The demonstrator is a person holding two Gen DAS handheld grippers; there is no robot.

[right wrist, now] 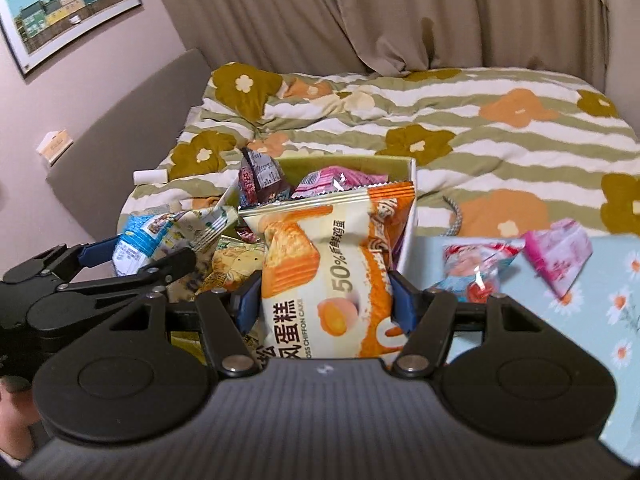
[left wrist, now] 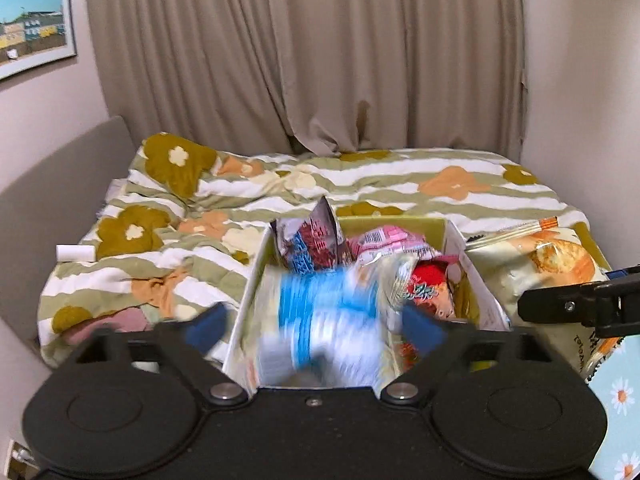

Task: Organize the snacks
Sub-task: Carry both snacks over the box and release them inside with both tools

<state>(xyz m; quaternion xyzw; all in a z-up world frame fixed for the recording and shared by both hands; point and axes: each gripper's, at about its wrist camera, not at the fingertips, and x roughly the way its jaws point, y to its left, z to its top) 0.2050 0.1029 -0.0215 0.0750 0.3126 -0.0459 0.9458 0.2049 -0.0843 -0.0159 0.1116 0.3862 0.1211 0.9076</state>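
A white box with a yellow-green lining [left wrist: 456, 240] stands on the bed, full of snack packets, among them a dark red-blue one [left wrist: 312, 240] and a pink one [left wrist: 384, 240]. My left gripper [left wrist: 316, 326] hangs over the box's near end with its jaws spread wide. A blurred blue-and-white packet [left wrist: 328, 320] lies loose between them, clear of the blue pads [left wrist: 208, 324]. My right gripper [right wrist: 324, 304] is shut on an orange-and-cream chiffon cake packet [right wrist: 328, 264], held upright just right of the box [right wrist: 412, 184]. In the right wrist view the left gripper [right wrist: 136, 260] shows at the left.
The bed has a striped floral quilt [left wrist: 360, 184]. A pale blue daisy cloth [right wrist: 592, 320] to the right carries a red-blue packet [right wrist: 476, 268] and a pink packet [right wrist: 556, 256]. A white tube [left wrist: 74, 252] lies on the quilt at the left. Curtains [left wrist: 304, 60] hang behind.
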